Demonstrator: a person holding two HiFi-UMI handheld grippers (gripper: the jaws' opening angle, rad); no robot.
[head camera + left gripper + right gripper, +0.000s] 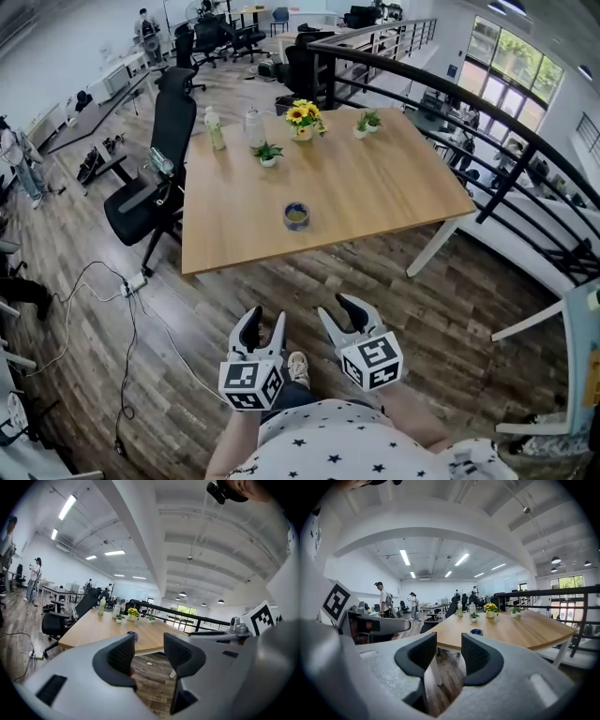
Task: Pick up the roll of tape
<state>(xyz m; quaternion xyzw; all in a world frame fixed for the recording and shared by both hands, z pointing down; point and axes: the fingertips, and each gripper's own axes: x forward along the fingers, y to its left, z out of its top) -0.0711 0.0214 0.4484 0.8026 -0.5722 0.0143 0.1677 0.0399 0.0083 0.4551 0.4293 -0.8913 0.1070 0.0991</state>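
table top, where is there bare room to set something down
The table is bare to the right of the roll of tape, out to its right edge, and at the near left corner. It is crowded along the far edge: bottles, small plants and sunflowers.

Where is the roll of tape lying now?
In the head view, the roll of tape lies on the wooden table near its front edge, slightly left of centre, in front of a small potted plant.
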